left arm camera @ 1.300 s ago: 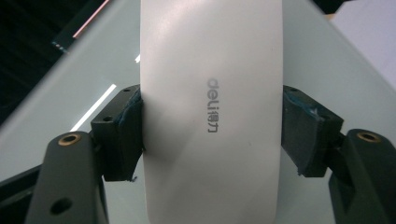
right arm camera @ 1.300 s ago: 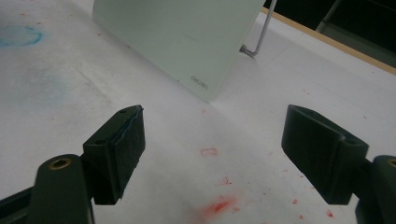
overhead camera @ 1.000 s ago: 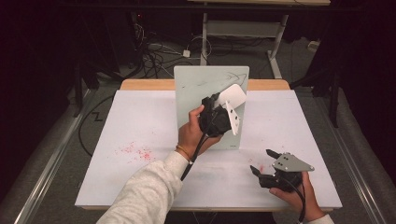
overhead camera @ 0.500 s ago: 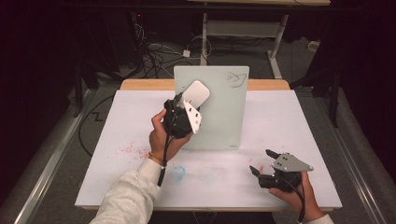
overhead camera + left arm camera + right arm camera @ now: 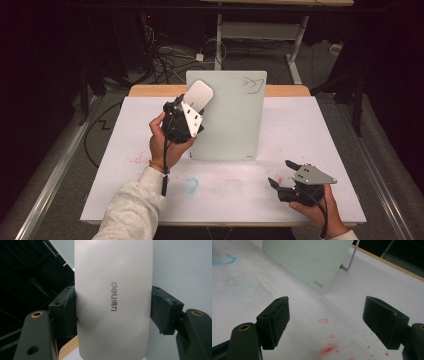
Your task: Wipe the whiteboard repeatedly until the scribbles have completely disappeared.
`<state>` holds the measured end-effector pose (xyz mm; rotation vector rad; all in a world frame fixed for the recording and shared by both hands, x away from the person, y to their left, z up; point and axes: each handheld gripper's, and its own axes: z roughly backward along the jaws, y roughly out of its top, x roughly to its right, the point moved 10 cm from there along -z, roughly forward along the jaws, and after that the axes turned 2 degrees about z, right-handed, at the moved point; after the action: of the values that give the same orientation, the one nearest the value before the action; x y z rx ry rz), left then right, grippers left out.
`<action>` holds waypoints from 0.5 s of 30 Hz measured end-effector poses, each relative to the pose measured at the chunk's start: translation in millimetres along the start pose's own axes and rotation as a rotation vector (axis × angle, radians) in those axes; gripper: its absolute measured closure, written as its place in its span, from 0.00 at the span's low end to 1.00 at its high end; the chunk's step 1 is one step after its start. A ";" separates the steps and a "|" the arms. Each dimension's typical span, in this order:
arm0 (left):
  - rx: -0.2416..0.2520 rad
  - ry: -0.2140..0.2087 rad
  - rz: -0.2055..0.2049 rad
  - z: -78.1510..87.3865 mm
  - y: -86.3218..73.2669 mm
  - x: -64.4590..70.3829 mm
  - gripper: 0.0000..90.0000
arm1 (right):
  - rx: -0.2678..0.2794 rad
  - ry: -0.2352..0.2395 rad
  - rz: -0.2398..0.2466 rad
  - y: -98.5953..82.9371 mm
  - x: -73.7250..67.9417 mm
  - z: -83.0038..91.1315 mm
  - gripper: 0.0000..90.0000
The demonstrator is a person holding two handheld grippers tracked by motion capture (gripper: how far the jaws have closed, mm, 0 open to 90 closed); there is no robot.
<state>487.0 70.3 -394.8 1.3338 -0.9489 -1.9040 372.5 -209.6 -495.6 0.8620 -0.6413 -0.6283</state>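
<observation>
The left gripper (image 5: 192,112) is raised above the table (image 5: 125,150), at about ten o'clock from the table's centre in the high view, and its jaws are clamped on a white eraser (image 5: 199,95). In the left gripper view the eraser (image 5: 113,297) stands lengthwise between the two jaws, one pad pressed against each long side, and its grey printed logo runs along its length. The eraser's far end reaches past the jaws toward twelve o'clock in that view.

Seen from above, the eraser sits against the upper left corner of the pale green board (image 5: 232,117), which stands upright and slightly tilted back near the far edge of the table, at twelve o'clock from the centre. A dark scribble (image 5: 252,84) marks the board's upper right corner. In the right gripper view a thin metal leg (image 5: 349,261) props the board (image 5: 312,257) from behind.

The right gripper (image 5: 282,176) rests low at about five o'clock on the table, held in the person's right hand (image 5: 317,210), its jaws spread wide with nothing between them. Red smudges (image 5: 328,348) lie on the white table cover just ahead of those jaws, and a faint blue ring (image 5: 191,185) shows at about seven o'clock from the board's base. No container is to be seen on the table.
</observation>
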 end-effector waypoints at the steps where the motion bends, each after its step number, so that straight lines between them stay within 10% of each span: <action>1: 0.000 0.004 -0.008 0.2 -3.4 3.6 0.32 | 0.000 0.000 0.000 0.0 -0.1 -0.3 0.25; 5: -0.010 0.015 -0.033 0.4 -8.1 12.3 0.32 | -0.004 0.006 0.003 0.0 -2.2 -1.1 0.25; 15: -0.015 -0.083 -0.045 -8.4 41.1 33.4 0.32 | -0.008 0.010 0.006 -0.4 -2.6 -1.7 0.25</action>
<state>488.6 19.0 -379.5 1.2864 -0.9506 -2.0097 371.9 -207.1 -497.4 0.8549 -0.6320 -0.6201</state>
